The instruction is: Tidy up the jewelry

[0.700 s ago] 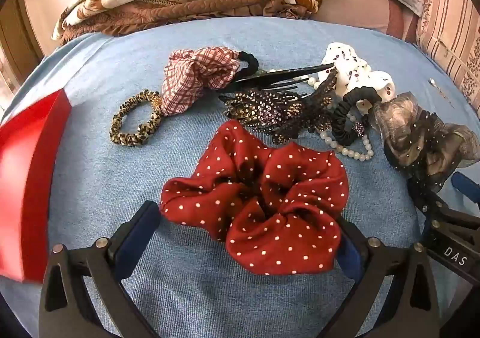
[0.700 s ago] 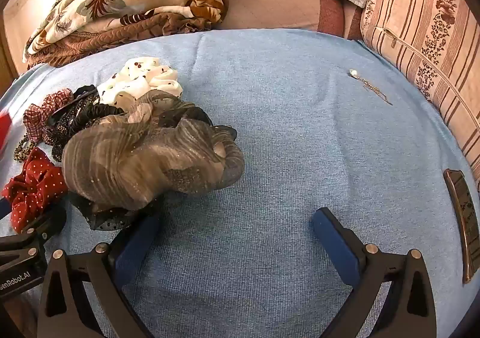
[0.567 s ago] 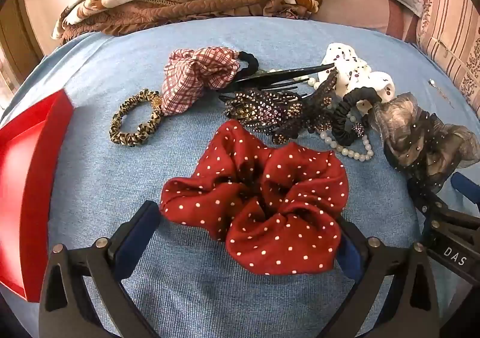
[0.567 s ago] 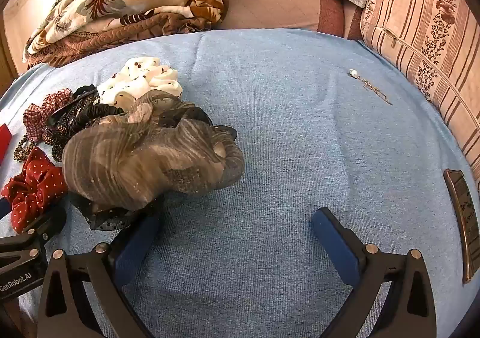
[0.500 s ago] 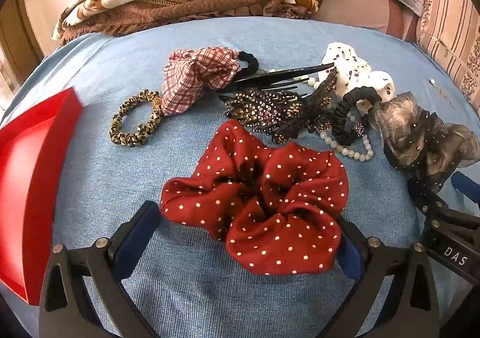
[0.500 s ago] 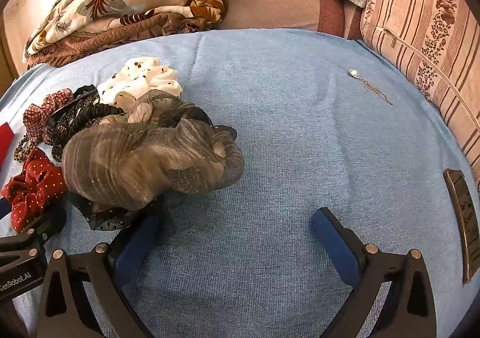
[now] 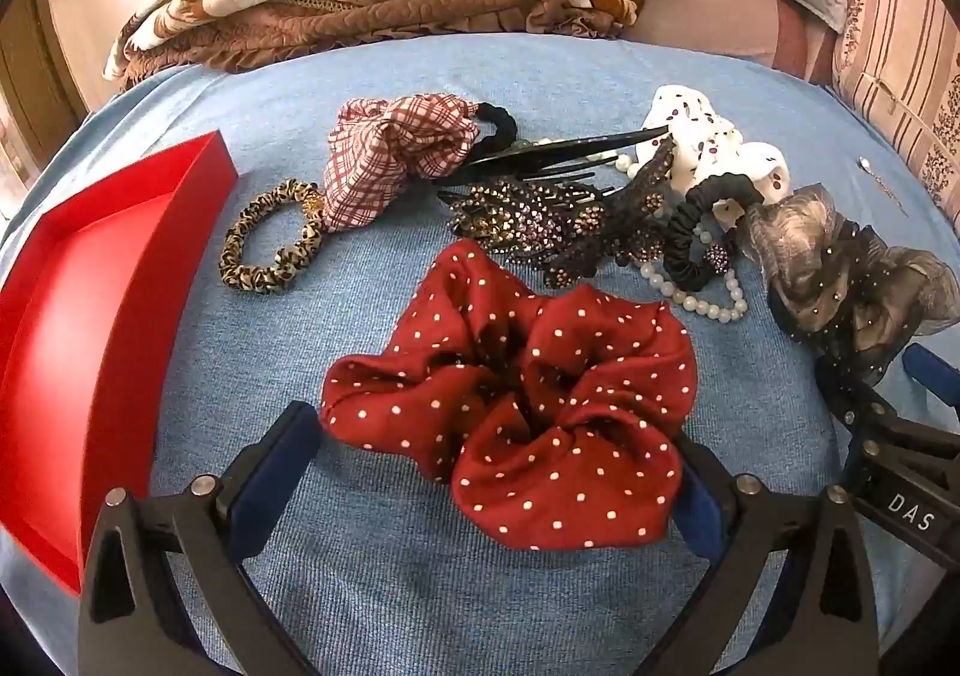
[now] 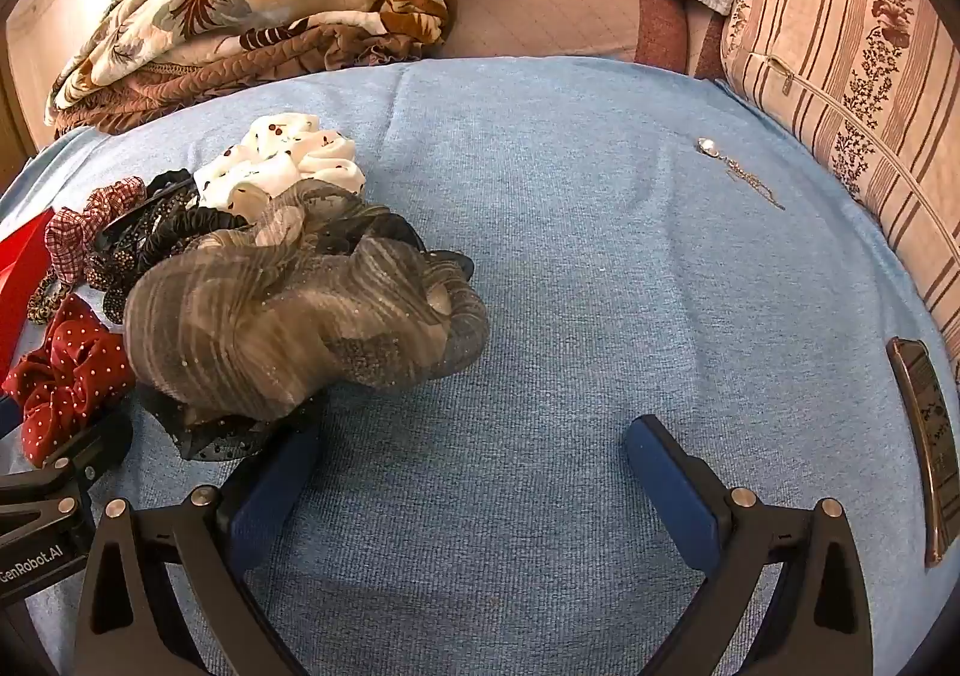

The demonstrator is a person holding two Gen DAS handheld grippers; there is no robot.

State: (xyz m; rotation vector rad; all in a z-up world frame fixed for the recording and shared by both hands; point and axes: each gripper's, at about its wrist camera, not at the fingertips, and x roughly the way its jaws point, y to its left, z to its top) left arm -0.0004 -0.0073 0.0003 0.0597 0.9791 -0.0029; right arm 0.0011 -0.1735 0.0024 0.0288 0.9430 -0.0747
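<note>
Red dotted scrunchie [image 7: 516, 406] lay between the left gripper's [image 7: 498, 466] wide-open jaws, ungripped; the right gripper [image 8: 474, 472] gaped empty beside a grey scrunchie [image 8: 288, 316].

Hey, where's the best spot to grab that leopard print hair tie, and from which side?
Take the leopard print hair tie by its near arc, coming down from above with one of the fingers inside the ring. It lies flat and open on the blue cloth, and its far end touches the plaid scrunchie, so the near side looks clearer.

scrunchies [image 7: 510, 412]: 6 | hair claws [image 7: 540, 220]: 2 | pearl strand [image 7: 702, 304]: 1 | red tray [image 7: 90, 316]: 1 | pendant chain [image 8: 741, 175]: 1
</note>
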